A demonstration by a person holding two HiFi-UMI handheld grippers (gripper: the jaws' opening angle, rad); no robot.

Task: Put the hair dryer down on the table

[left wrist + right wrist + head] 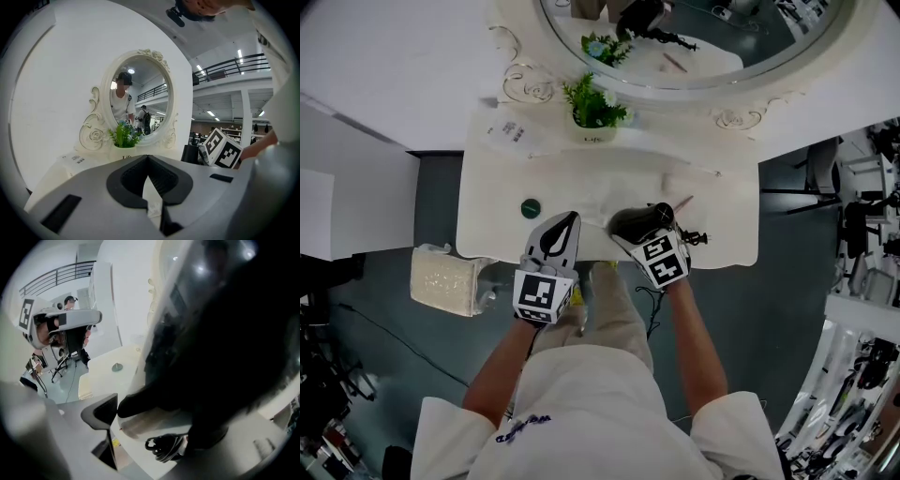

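Note:
A black hair dryer (639, 222) lies at the front edge of the white dressing table (581, 187), and its dark body (211, 343) fills the right gripper view. My right gripper (645, 231) is around it and stands open. Its left pad (102, 414) is right beside the dryer's body, while the other jaw is hidden behind the dryer. The dryer's coiled black cable (164, 448) rests on the table below it. My left gripper (565, 221) hovers at the table's front edge to the left, shut with nothing in it (148, 158).
An ornate oval mirror (694, 37) stands at the back with a small potted plant (595, 108) before it. A green round lid (531, 208) lies near the left gripper, a thin stick (682, 203) beside the dryer. A pale sack (445, 279) sits on the floor at the left.

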